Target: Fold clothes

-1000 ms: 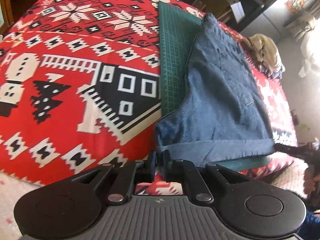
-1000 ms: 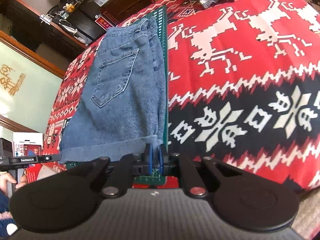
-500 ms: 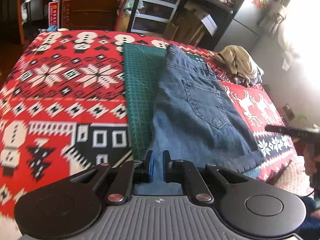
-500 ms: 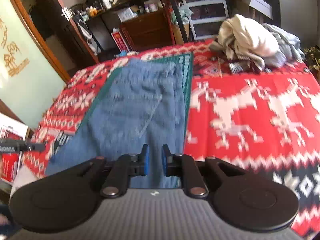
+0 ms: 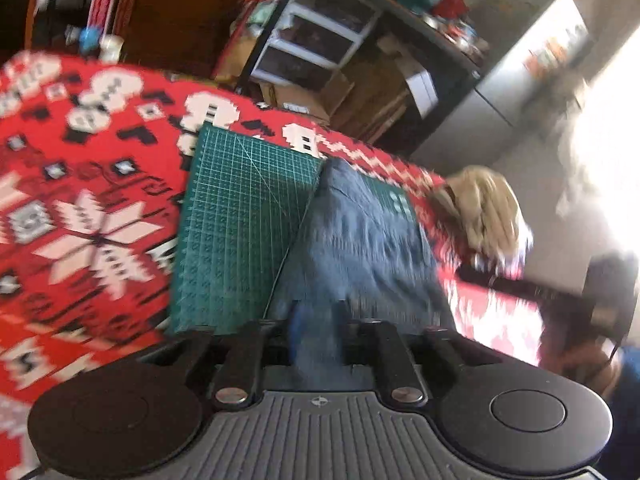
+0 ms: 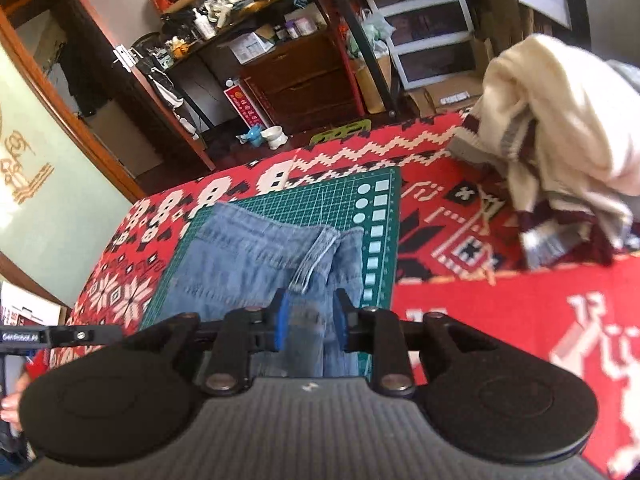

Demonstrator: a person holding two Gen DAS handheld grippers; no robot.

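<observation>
The folded blue denim shorts (image 6: 256, 264) lie on the green gridded cutting mat (image 6: 360, 192) atop the red patterned blanket (image 6: 500, 320). Your right gripper (image 6: 308, 320) and left gripper (image 5: 316, 328) hover over the denim, jaws parted, holding nothing. A cream sweater heap (image 6: 560, 120) sits to the right.

Blur in the left view, cropped edges in both

The left wrist view is smeared by motion: the shorts (image 5: 360, 248) lose their stitching, the left gripper (image 5: 318, 330) fingertips blur, and the clothes pile (image 5: 484, 208) is a pale smudge. In the right view, the gripper body hides the shorts' near end, and the frame edge cuts the cream sweater (image 6: 560, 120).
</observation>
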